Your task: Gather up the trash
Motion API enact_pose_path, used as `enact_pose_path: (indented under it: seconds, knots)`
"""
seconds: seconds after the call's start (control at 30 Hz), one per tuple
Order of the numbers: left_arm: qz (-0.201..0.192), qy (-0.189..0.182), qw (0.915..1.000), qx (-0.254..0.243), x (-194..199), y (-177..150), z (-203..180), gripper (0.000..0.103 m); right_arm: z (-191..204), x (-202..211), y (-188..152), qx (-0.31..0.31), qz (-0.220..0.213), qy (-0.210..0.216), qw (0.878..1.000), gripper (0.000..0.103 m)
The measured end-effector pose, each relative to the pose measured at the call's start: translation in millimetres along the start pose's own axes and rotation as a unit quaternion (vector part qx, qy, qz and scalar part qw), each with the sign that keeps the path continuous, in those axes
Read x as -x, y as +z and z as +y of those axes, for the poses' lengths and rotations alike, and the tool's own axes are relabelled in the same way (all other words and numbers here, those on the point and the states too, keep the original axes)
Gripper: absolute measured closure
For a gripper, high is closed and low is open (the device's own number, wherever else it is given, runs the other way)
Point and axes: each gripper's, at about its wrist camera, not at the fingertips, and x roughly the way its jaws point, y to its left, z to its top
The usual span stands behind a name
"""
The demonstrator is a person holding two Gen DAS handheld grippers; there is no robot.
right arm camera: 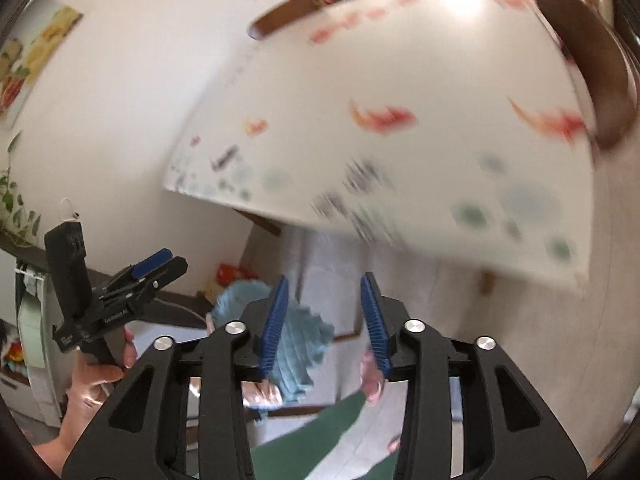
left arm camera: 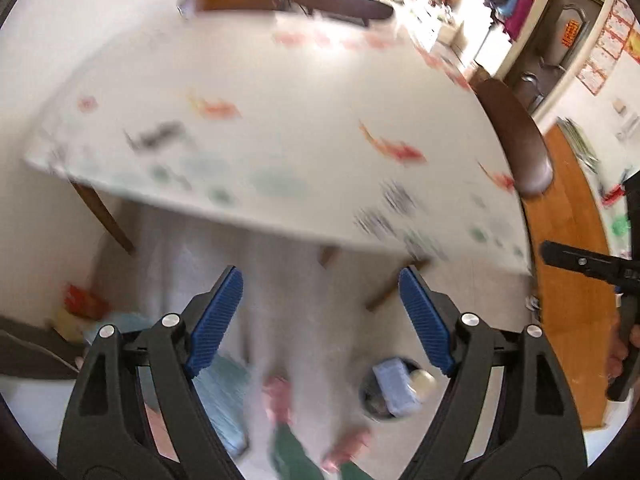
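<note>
Two hand-held grippers are up in the air over the near edge of a dining table (left arm camera: 280, 92), and both shots are pretty smeared. The left gripper (left arm camera: 320, 320) has its blue pads spread wide with nothing between them, just floor below. The right gripper (right arm camera: 324, 320) has its pads parted too, a narrower gap, also empty. In the right wrist view you can see the left gripper off to the side, gripped by a hand (right arm camera: 92, 384).

The table has a white cloth printed with red fish and greenish blobs, and dark wooden chairs (left arm camera: 516, 136) are tucked around it. Down on the floor, just under the left gripper's right finger, sits a small round trash bin (left arm camera: 390, 392) with a bluish packet and a pale round thing in it, too blurry to name. The person's green trouser leg (right arm camera: 320, 432) and a pale blue knitted cloth (right arm camera: 296, 344) show below
</note>
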Motion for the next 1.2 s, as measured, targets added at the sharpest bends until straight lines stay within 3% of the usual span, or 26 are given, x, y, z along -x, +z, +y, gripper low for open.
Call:
enact_pose_path:
  seconds: [0.07, 0.2, 0.3, 0.4, 0.83, 0.9, 1.2]
  knots:
    - [-0.022, 0.02, 0.9992, -0.026, 5, 30, 14, 0.021, 15, -7, 28, -0.001, -0.014, 0.006, 1.0, 0.059]
    - [-0.045, 0.009, 0.9988, -0.016, 13, 84, 50, 0.019, 47, -23, 78, 0.003, -0.047, 0.009, 0.999, 0.057]
    - [-0.069, -0.004, 0.9976, -0.003, 21, 119, 69, 0.016, 67, -29, 106, 0.008, -0.081, -0.003, 0.997, 0.042]
    - [-0.086, -0.004, 0.9963, -0.003, 21, 142, 81, 0.016, 77, -39, 132, 0.012, -0.084, 0.001, 0.996, 0.04]
    - [-0.103, -0.023, 0.9926, 0.06, -50, 238, 101, 0.016, 56, -92, 252, 0.051, -0.077, -0.006, 0.996, 0.04]
    - [-0.106, -0.01, 0.9921, 0.066, -59, 254, 99, 0.016, 50, -95, 271, 0.053, -0.08, -0.007, 0.995, 0.039]
    - [-0.091, -0.014, 0.9925, 0.08, -94, 294, 100, 0.015, 37, -121, 317, 0.067, -0.067, -0.018, 0.995, 0.036]
